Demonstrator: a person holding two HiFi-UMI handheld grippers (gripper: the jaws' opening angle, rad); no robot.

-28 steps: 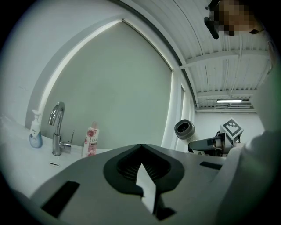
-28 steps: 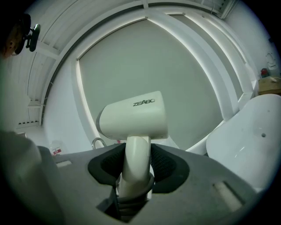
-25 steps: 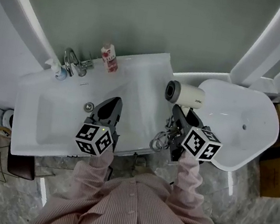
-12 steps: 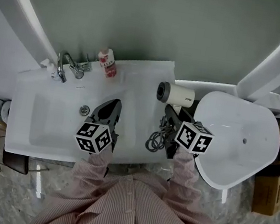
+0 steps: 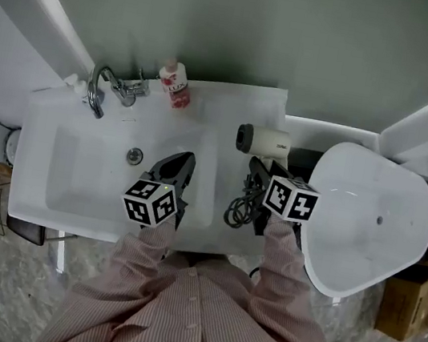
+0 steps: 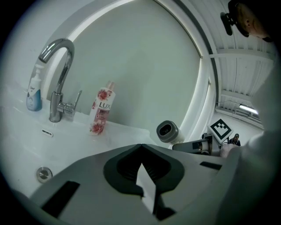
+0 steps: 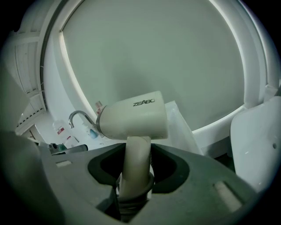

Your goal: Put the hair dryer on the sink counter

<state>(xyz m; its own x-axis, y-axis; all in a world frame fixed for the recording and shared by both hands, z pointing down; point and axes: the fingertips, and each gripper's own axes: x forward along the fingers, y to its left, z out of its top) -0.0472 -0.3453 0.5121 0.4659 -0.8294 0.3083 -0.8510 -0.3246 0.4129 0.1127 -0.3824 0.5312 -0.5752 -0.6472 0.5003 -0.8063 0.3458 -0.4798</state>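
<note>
The cream hair dryer hangs over the right end of the white sink counter, barrel pointing left. My right gripper is shut on its handle, and the barrel fills the right gripper view above the jaws. Its dark cord lies coiled by the counter's front right. My left gripper hovers over the basin, shut and empty; in the left gripper view its tips meet, with the dryer beyond them to the right.
A chrome faucet and a pink bottle stand at the counter's back edge, with a blue soap bottle left of the faucet. The drain sits mid-basin. A white bathtub adjoins on the right.
My right gripper has carried the hair dryer leftward, from over the gap by the bathtub to over the counter's right end. The left gripper has stayed over the basin.
</note>
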